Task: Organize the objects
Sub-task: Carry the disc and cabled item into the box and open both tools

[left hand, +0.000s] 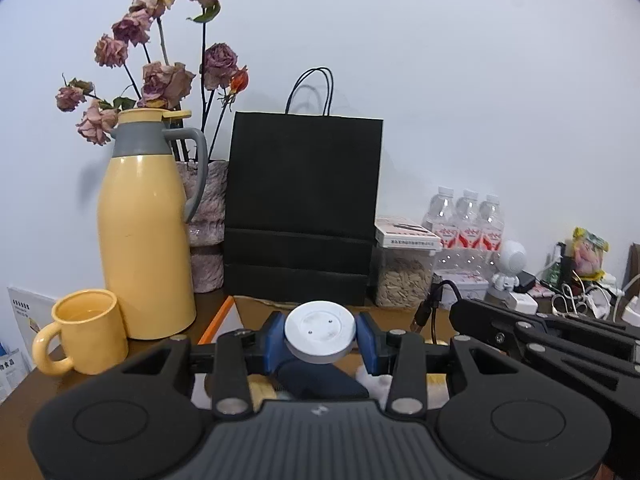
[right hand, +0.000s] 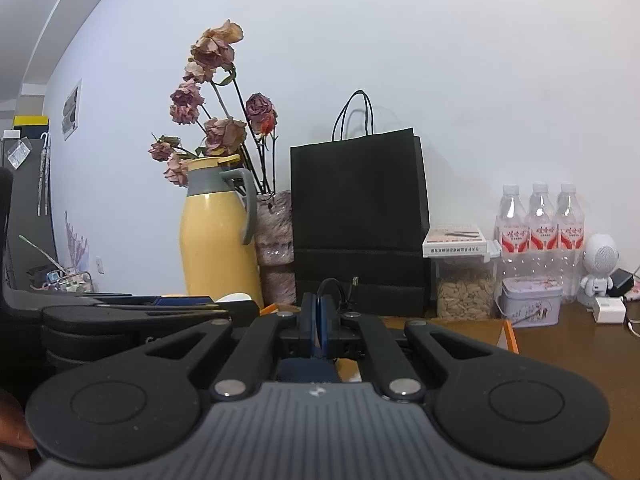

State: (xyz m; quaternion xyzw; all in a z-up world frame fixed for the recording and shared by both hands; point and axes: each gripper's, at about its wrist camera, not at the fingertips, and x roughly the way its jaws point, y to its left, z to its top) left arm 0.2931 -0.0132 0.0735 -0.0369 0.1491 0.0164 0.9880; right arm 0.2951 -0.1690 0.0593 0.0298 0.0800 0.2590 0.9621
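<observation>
Two grippers are working side by side above a brown table (right hand: 560, 344). The left gripper (left hand: 320, 338) is pinching a round white disc (left hand: 320, 334) between its blue pads (left hand: 274, 340), the disc lying flat and raised above the table. The right gripper (right hand: 320, 320) is holding its blue pads pressed together on a thin black cable (right hand: 332, 286), which is looping up from between them.

Several items are standing along the far wall. A black paper bag (left hand: 302, 208) is standing upright directly beyond both grippers, blocking the straight path forward. To its left, a yellow thermos jug (left hand: 146, 224) is standing in front of a pink vase (left hand: 206, 232) of dried roses (left hand: 168, 76), and a yellow mug (left hand: 86, 332) is sitting near the jug's base. To the bag's right, a clear container of seeds (left hand: 404, 276) is touching the bag, carrying a small flat box (left hand: 406, 234) on its lid. Further right, three water bottles (right hand: 540, 220) are standing in a row behind a lidded tin (right hand: 530, 300), beside a white astronaut figure (right hand: 598, 268) and white chargers (right hand: 610, 308). An orange-edged board (right hand: 510, 336) is lying flat on the near table below the grippers.
</observation>
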